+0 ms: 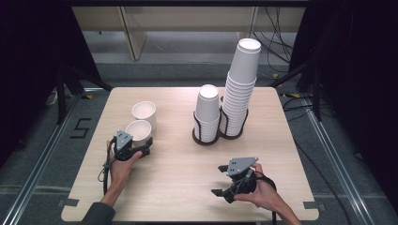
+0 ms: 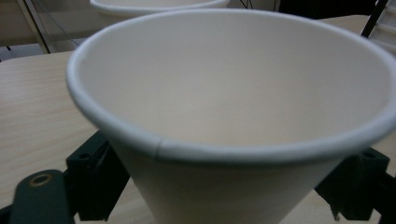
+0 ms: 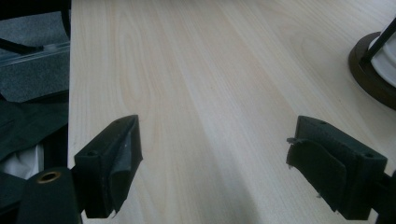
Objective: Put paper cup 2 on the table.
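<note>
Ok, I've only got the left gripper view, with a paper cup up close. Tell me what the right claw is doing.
Observer: The right claw is open with nothing between its jaws, over a bare part of the table at the near right.
Operator: Now describe the black thing at my right edge.
Observer: It's a black holder carrying two stacks of upside-down cups. The tall stack stands to the right of the short stack.
Operator: Place my cup against it.
Observer: The near cup sits left of the holder and well apart from it, with a second cup just behind it.
</note>
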The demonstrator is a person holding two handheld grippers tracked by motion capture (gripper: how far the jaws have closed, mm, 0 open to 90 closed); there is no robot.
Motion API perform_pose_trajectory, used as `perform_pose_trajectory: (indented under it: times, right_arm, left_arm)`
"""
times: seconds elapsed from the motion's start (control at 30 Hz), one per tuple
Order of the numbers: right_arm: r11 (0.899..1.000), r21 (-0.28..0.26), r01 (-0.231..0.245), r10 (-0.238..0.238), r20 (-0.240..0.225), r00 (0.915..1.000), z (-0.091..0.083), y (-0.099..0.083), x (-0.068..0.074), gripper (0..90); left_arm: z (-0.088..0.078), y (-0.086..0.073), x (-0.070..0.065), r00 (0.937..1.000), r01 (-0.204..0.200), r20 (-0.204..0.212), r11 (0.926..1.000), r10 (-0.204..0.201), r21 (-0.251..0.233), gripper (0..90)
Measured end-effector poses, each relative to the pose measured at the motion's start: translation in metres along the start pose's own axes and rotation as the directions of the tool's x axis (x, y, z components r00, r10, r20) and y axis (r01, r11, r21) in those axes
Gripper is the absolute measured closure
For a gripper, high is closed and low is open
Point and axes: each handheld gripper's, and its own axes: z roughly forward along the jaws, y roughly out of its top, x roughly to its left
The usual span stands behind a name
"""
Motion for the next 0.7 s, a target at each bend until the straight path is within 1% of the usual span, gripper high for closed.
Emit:
perform_pose_trajectory:
  times: [0.03, 0.07, 0.17, 0.23, 0.3, 0.33, 0.43, 0.5, 0.53, 0.57, 0.63, 0.67, 0.7]
  right_arm:
    - [1.000, 0.004, -0.002, 0.002, 0.003, 1.0000, -0.001, 0.000, 0.000, 17.2]
    - [1.000, 0.003, -0.003, 0.003, 0.002, 1.0000, -0.001, 0.000, 0.000, 17.2]
    - [1.000, 0.002, -0.003, 0.003, 0.001, 1.0000, -0.001, -0.001, 0.001, 17.2]
    - [1.000, 0.005, -0.006, 0.006, 0.003, 1.0000, -0.002, -0.001, 0.001, 17.2]
    - [1.000, 0.005, 0.000, 0.000, 0.001, 1.0000, -0.002, -0.001, 0.001, 17.2]
    - [1.000, 0.005, -0.002, 0.002, 0.002, 1.0000, -0.002, -0.001, 0.001, 17.2]
    - [1.000, 0.008, -0.004, 0.004, 0.006, 1.0000, -0.003, -0.002, 0.001, 17.2]
    - [1.000, 0.007, -0.006, 0.006, 0.004, 1.0000, -0.003, -0.003, 0.001, 17.2]
    - [1.000, 0.003, -0.004, 0.004, 0.005, 1.0000, -0.004, -0.004, 0.001, 17.2]
    - [1.000, 0.004, -0.012, 0.012, 0.009, 0.9999, -0.004, -0.004, 0.001, 17.2]
    - [1.000, -0.002, -0.013, 0.013, 0.008, 0.9999, -0.005, -0.005, 0.001, 17.2]
    - [1.000, 0.003, -0.020, 0.020, 0.011, 0.9997, -0.006, -0.006, 0.001, 17.2]
    - [1.000, -0.002, -0.016, 0.016, 0.017, 0.9997, -0.006, -0.006, 0.001, 17.2]
  left_arm:
    - [0.000, -0.001, 0.001, 1.0000, 0.001, 0.003, 1.0000, -0.001, 0.000, 14.1]
    - [0.000, -0.002, 0.001, 0.9999, 0.003, 0.012, 0.9999, -0.003, 0.011, 14.2]
    - [-0.002, -0.002, 0.002, 0.9996, -0.010, 0.026, 0.9997, 0.009, 0.022, 14.2]
    - [-0.004, -0.002, 0.002, 0.9997, -0.006, 0.023, 0.9991, 0.005, 0.042, 14.2]
    - [-0.006, -0.002, 0.002, 0.9997, -0.009, 0.021, 0.9977, 0.008, 0.067, 14.2]
    - [-0.007, -0.002, 0.002, 0.9998, -0.004, 0.022, 0.9973, 0.003, 0.074, 14.2]
    - [-0.012, -0.003, 0.000, 0.9999, -0.013, 0.011, 0.9965, 0.012, 0.082, 14.3]
    - [-0.015, -0.005, 0.000, 1.0000, -0.004, 0.009, 0.9957, 0.003, 0.092, 14.3]
    - [-0.017, -0.005, 0.001, 1.0000, -0.002, 0.000, 0.9953, 0.002, 0.097, 14.3]
    - [-0.019, -0.006, 0.001, 1.0000, 0.008, -0.001, 0.9951, -0.008, 0.099, 14.3]
    - [-0.023, -0.004, 0.001, 0.9997, 0.026, 0.001, 0.9951, -0.026, 0.096, 14.3]
    - [-0.026, -0.004, 0.000, 0.9997, 0.025, 0.002, 0.9951, -0.026, 0.096, 14.3]
    - [-0.029, -0.004, -0.001, 0.9996, 0.028, 0.003, 0.9955, -0.028, 0.090, 14.3]
